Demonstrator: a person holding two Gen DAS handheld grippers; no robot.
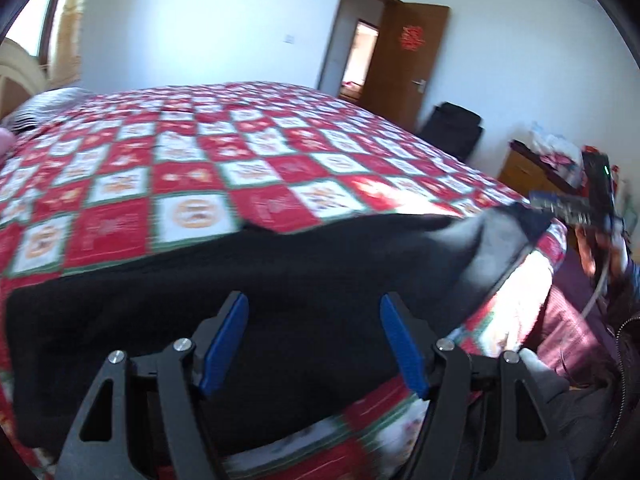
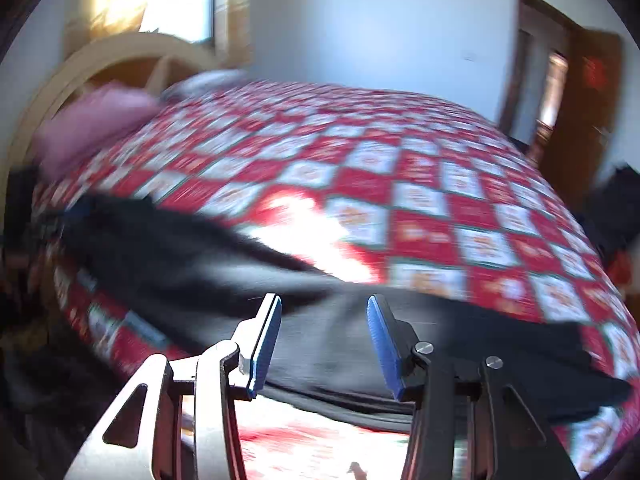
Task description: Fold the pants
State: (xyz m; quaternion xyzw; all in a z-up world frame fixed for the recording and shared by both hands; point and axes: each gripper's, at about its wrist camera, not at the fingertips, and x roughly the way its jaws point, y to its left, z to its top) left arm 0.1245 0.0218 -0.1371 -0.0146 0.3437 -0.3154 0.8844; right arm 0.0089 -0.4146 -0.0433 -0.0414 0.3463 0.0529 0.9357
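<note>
Hand-held gripper (image 1: 314, 344) above pants (image 1: 160, 308) edge

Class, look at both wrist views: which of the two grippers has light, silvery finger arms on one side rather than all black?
The right gripper: its one finger arm is pale silver. The left gripper has black arms throughout.

Left wrist cam looks fwd and down past its own blue pads (image 1: 224, 344), close over black pants (image 1: 160, 312) at the near edge of a red-white checked bedspread (image 1: 160, 168); far right, open door (image 1: 408, 64). Right wrist cam, blurred, similar low angle over pants (image 2: 328, 344), facing headboard (image 2: 80, 64) far left. Both share bedspread (image 2: 440, 200), pants, door (image 2: 588, 120).
</note>
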